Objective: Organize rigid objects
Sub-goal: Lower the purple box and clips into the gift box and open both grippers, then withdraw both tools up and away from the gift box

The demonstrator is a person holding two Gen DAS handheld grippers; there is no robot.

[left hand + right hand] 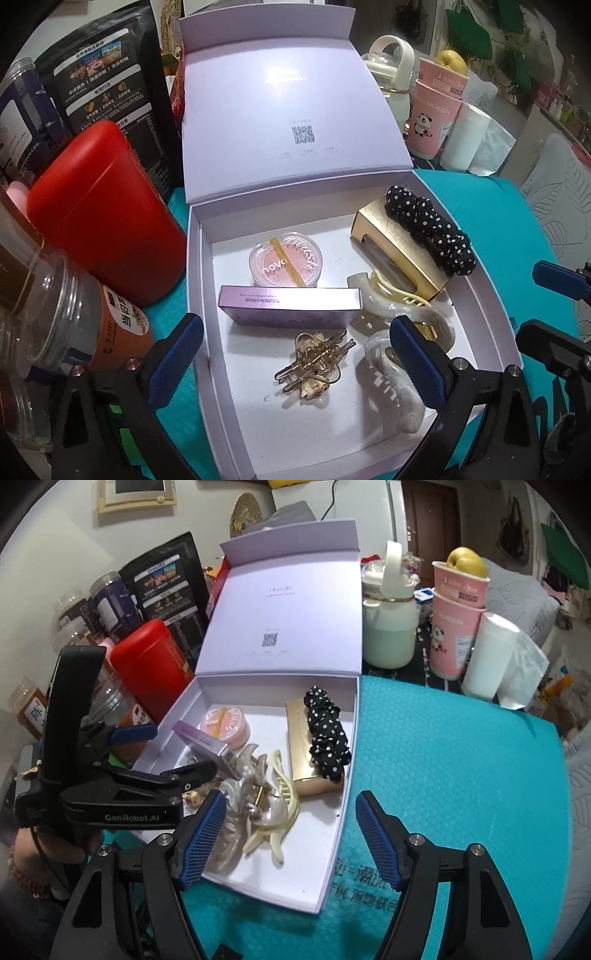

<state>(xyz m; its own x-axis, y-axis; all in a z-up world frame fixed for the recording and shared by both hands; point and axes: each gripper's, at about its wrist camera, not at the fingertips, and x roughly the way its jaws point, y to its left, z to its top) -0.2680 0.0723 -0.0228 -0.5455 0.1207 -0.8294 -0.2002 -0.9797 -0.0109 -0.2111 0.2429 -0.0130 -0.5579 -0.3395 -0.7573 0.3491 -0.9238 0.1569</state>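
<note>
An open lilac box (207,280) with its lid up lies on the teal mat; it also shows in the right wrist view (332,867). Inside are a pink blush pot (284,264), a purple carton (291,306), a gold wire hair claw (314,363), pearly hair claws (391,376), a gold box (399,243) and a black dotted scrunchie (428,229). My left gripper (295,356) is open and empty, low over the box's front half. My right gripper (291,840) is open and empty at the box's near right corner, above the pearly claws (258,805).
A red canister (103,218), jars (74,317) and a black pouch (107,77) crowd the box's left side. Behind stand a white kettle (388,627), pink cups (454,627) holding a pear, and a paper roll (487,657). The teal mat (461,775) stretches to the right.
</note>
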